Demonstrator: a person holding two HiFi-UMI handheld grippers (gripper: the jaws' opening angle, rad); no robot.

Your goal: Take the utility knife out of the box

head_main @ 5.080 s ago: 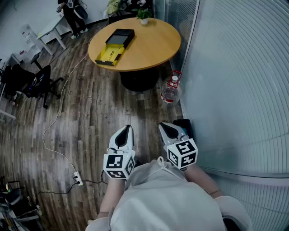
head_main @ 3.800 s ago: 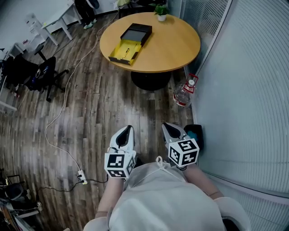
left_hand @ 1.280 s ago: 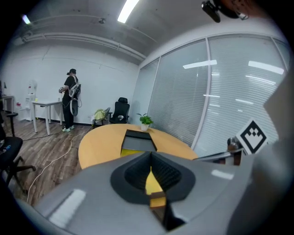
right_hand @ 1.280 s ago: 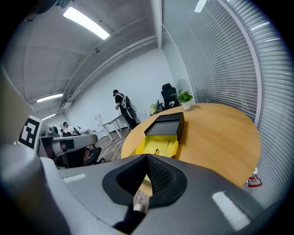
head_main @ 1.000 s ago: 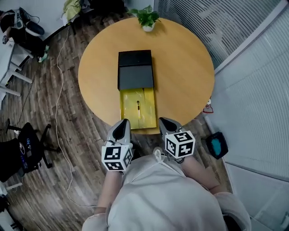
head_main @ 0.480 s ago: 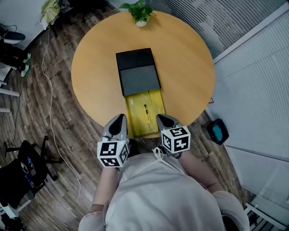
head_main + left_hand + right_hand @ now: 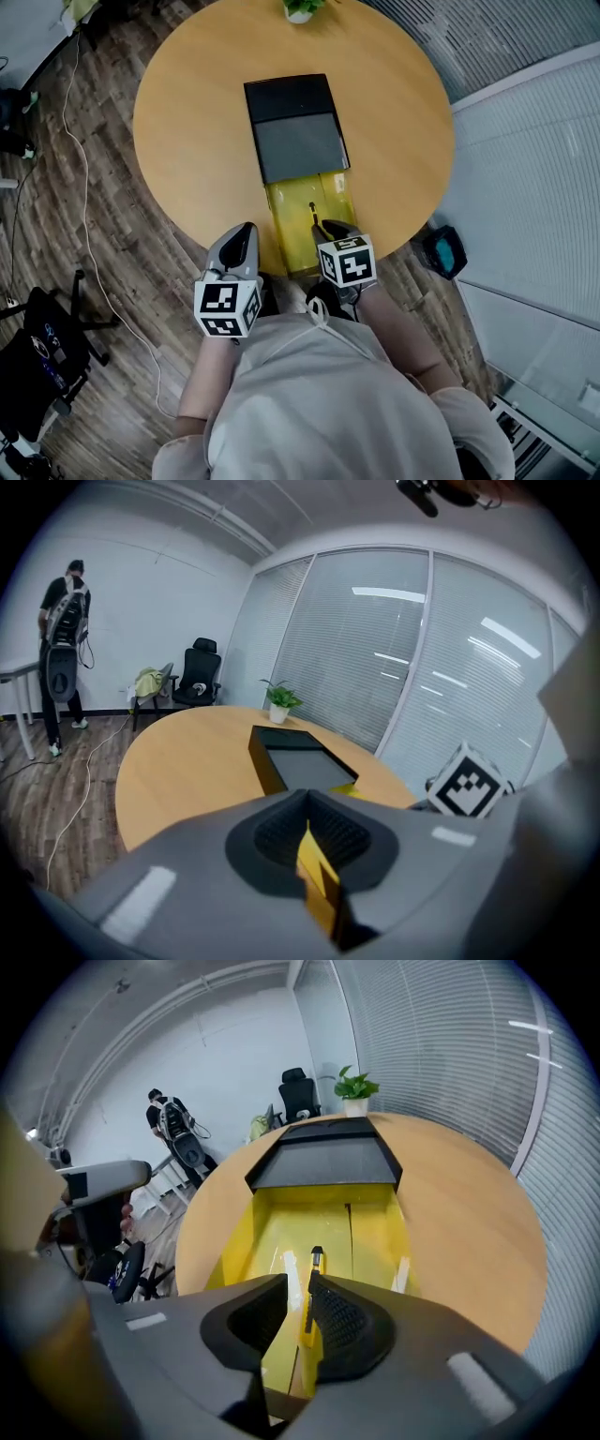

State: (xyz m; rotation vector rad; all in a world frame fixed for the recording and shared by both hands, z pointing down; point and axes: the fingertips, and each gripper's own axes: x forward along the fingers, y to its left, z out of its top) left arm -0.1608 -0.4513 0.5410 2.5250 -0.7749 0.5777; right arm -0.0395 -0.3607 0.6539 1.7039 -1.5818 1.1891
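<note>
On the round wooden table (image 7: pixel 187 141) lies a black box (image 7: pixel 298 127) with its yellow tray (image 7: pixel 336 202) drawn out toward me. The utility knife (image 7: pixel 312 208), slim, yellow and black, lies lengthwise in that tray (image 7: pixel 370 1232). My right gripper (image 7: pixel 330 228) hangs over the tray's near end, tilted down. Its jaws are opening, and the knife (image 7: pixel 316 1262) shows just beyond the gap, untouched by the pads. My left gripper (image 7: pixel 239 239) is shut at the table's near edge, left of the tray, holding nothing. In the left gripper view the box (image 7: pixel 295 761) is ahead.
A potted plant (image 7: pixel 300 9) stands at the table's far edge. Glass walls with blinds (image 7: pixel 525 141) close off the right side. A dark object (image 7: pixel 442 251) lies on the floor near the table. An office chair (image 7: pixel 42 356) and a cable (image 7: pixel 80 187) are at left. A person (image 7: pixel 61 621) stands far off.
Both grippers came forward to the table. The right one sank over the near end of the yellow tray and its jaws parted. The left one reached the table edge, still shut.
</note>
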